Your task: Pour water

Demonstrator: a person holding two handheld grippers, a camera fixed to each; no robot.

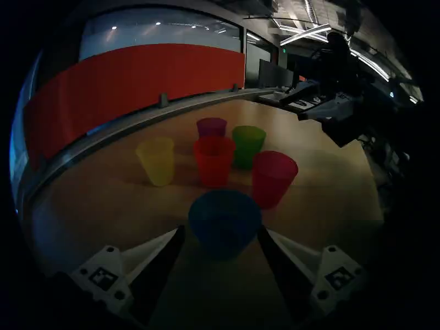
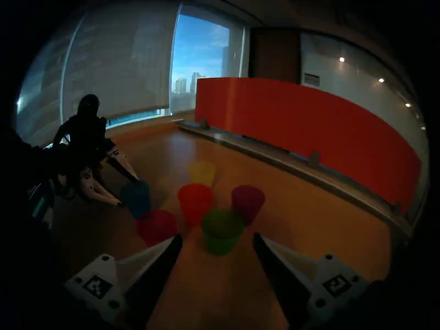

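Note:
Several translucent cups stand grouped on a wooden table (image 1: 330, 181). In the left gripper view the blue cup (image 1: 224, 223) stands nearest, between the tips of my open left gripper (image 1: 220, 231), with a thin gap on each side. Behind it are a crimson cup (image 1: 273, 177), an orange-red cup (image 1: 214, 159), a yellow cup (image 1: 157, 160), a green cup (image 1: 248, 144) and a purple cup (image 1: 212, 127). In the right gripper view my right gripper (image 2: 217, 237) is open, and the green cup (image 2: 222, 230) stands just beyond its tips. The left gripper (image 2: 131, 192) flanks the blue cup (image 2: 136, 199).
A long red partition (image 2: 330, 132) with a rail at its foot runs along the table's far side. Bright windows (image 2: 198, 60) lie beyond. The right gripper (image 1: 344, 124) hangs dark over the table's right part in the left gripper view. Bare wood (image 2: 308, 220) surrounds the cups.

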